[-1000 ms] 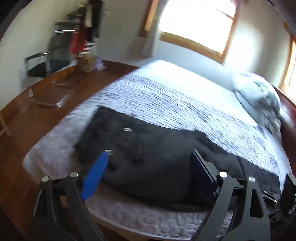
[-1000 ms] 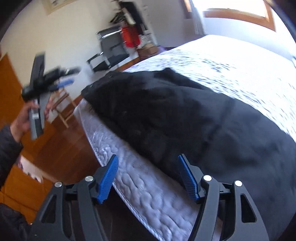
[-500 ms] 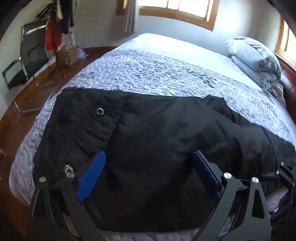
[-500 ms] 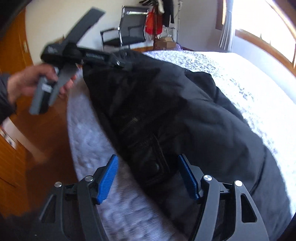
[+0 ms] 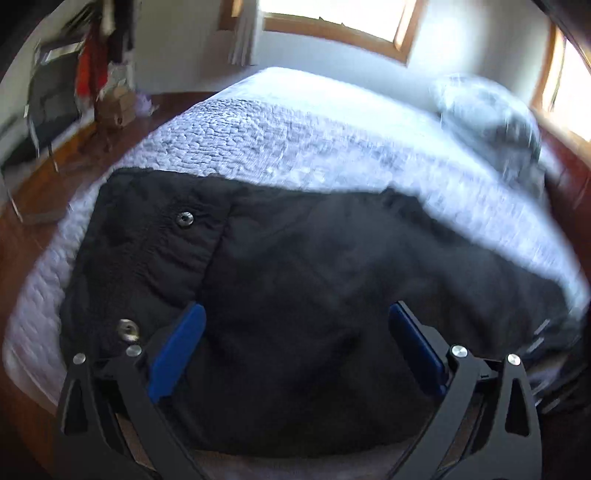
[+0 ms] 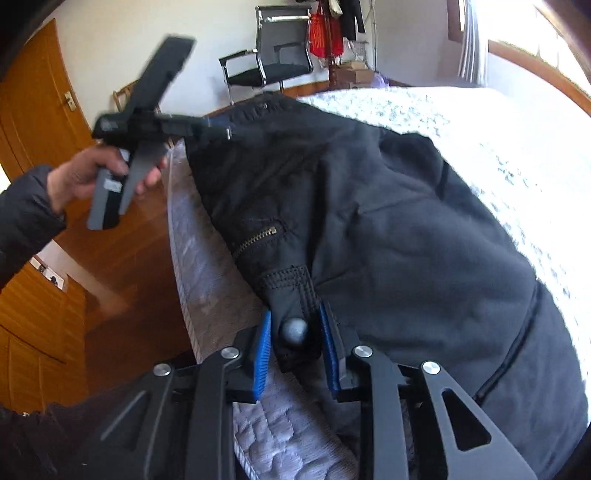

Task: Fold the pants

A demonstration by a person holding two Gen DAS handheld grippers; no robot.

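Note:
Black padded pants (image 5: pixel 295 295) lie across the near edge of the bed, waistband with metal snaps to the left. My left gripper (image 5: pixel 295 339) is open just above the pants, nothing between its blue pads. In the right wrist view the pants (image 6: pixel 369 221) show a zip pocket and a tab with a round snap (image 6: pixel 293 330). My right gripper (image 6: pixel 295 343) is shut on that tab at the pants' near edge. The left gripper also shows in the right wrist view (image 6: pixel 218 129), held in a hand over the far end of the pants.
The bed has a pale quilted cover (image 5: pixel 314 140) and a folded grey blanket (image 5: pixel 491 110) at the far right. A black chair (image 6: pixel 273 59), a coat stand with red clothes (image 6: pixel 325 29) and a cardboard box stand on the wooden floor (image 6: pixel 122 266).
My right gripper has closed from open onto the snap tab at the pants' edge. My left gripper has moved a little closer over the pants and stays open.

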